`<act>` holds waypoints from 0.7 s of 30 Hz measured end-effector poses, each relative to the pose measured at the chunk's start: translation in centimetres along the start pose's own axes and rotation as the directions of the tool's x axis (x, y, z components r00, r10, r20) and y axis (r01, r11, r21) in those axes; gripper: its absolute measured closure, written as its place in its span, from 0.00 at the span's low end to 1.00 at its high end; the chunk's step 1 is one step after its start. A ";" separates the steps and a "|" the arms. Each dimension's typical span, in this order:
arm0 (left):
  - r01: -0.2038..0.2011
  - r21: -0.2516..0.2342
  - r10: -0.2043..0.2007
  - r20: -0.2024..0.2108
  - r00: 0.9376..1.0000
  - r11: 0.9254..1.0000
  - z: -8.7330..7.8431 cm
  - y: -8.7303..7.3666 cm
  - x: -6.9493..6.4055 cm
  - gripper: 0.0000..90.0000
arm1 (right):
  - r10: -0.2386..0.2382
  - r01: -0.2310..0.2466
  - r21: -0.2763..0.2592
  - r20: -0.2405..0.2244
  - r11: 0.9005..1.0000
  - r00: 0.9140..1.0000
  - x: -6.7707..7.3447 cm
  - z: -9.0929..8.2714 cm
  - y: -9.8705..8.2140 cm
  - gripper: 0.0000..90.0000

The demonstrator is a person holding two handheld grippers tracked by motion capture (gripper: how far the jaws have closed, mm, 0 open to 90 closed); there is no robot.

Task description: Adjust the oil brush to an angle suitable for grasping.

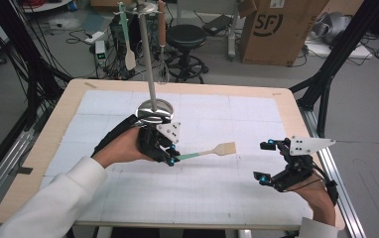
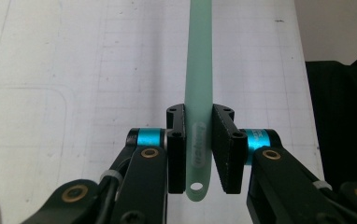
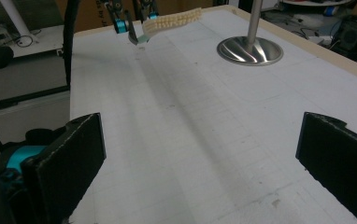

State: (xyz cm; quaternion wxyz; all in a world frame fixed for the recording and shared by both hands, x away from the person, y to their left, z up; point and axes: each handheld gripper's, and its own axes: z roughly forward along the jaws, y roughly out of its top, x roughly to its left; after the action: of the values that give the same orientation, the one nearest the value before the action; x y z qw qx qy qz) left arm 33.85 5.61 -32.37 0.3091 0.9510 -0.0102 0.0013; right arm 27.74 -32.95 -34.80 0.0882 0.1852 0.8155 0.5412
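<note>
A spatula (image 1: 212,150) with a mint-green handle and a pale wooden blade is held level over the white mat. My left gripper (image 1: 172,157) is shut on the end of its handle, and the blade points right. In the left gripper view the green handle (image 2: 199,84) runs up between the two pads, with its hanging hole at the bottom. My right gripper (image 1: 264,161) hovers near the mat's right side with its jaws wide apart and nothing in them. From the right gripper (image 3: 200,154) view, the spatula's blade (image 3: 172,19) appears far off, at the top.
A steel utensil stand (image 1: 154,107) with a round base and a tall pole rises at the back of the mat (image 1: 217,193). A second spatula (image 1: 126,39) and a whisk (image 1: 162,34) hang from its top. Behind the table are a stool (image 1: 186,37) and a cardboard box (image 1: 277,29).
</note>
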 end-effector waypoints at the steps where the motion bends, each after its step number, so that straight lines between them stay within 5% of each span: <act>1: -0.002 0.002 0.002 0.002 1.000 1.000 0.4 0.0 0.1 0.85 | 0.003 -0.003 -0.001 -0.001 1.000 1.000 0.0 -0.1 -0.1 0.00; 9: -0.015 -0.008 0.016 0.025 1.000 1.000 3.5 0.5 0.4 0.85 | 0.009 -0.009 -0.015 0.007 1.000 1.000 -0.1 -0.9 -0.3 0.00; 13: -0.004 -0.050 0.006 0.045 0.999 0.999 4.9 0.3 0.7 0.85 | 0.002 -0.002 -0.024 0.011 1.000 1.000 -0.2 -1.1 -0.3 0.00; 21: -0.012 -0.009 0.013 0.052 0.999 1.000 7.5 0.0 0.6 0.85 | 0.004 -0.003 -0.023 0.015 1.000 1.000 -0.2 -1.2 -0.3 0.00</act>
State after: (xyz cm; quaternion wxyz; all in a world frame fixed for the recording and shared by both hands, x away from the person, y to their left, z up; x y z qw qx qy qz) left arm 34.42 1.23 -38.45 0.3128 0.9493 -0.0241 -0.0215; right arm 27.46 -34.21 -34.59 0.0953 0.1895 0.8083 0.5493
